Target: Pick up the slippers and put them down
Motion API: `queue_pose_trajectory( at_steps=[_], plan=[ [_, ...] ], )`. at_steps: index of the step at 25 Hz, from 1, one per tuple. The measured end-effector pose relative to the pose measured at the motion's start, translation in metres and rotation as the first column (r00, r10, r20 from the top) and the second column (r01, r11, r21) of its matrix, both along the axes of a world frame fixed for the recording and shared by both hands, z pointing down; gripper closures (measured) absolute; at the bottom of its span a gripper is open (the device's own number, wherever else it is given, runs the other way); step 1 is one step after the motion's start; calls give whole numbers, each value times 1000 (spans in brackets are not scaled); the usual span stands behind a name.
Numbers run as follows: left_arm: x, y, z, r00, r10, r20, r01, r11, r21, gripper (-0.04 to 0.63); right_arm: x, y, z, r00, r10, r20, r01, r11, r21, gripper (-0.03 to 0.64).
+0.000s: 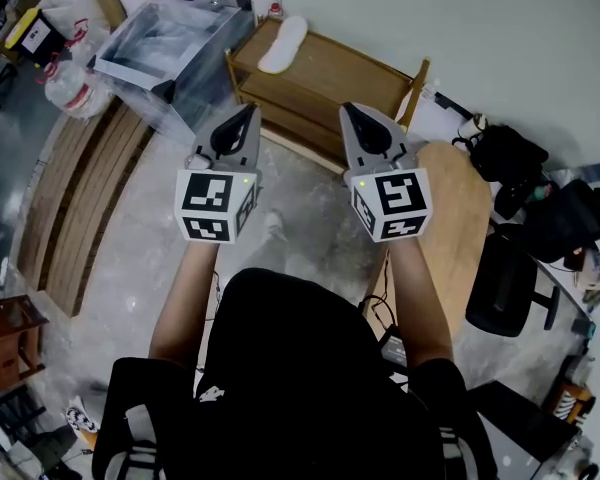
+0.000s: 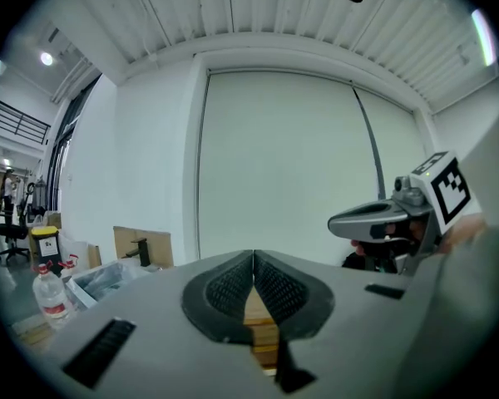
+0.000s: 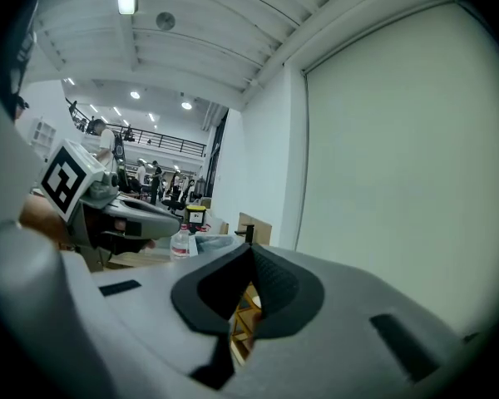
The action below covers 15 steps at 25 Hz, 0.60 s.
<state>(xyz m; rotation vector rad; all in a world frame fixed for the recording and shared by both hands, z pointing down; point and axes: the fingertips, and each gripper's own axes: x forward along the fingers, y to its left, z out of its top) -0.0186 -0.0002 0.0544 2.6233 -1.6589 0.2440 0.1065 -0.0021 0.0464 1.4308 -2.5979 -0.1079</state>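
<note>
Workshop with a grey concrete floor (image 1: 310,218) and a white wall. One white slipper (image 1: 283,44) lies on top of a low wooden shelf (image 1: 330,93). Short of it, both arms reach forward side by side. The left gripper (image 1: 248,111) and right gripper (image 1: 347,111) are roughly level, jaws closed together, empty.

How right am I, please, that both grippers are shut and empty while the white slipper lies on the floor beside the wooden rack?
The place is wrong: the head view shows the white slipper on top of the wooden rack. Left gripper and right gripper are shut and empty.
</note>
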Motion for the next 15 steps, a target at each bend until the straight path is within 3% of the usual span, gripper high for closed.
queue_pose_trajectory(
  at_steps=[15],
  plan=[
    [-54, -124, 4, 1000, -4, -26, 2, 999, -49, 591, -45, -123, -7, 998, 11, -64, -12, 1000, -15, 627]
  ],
)
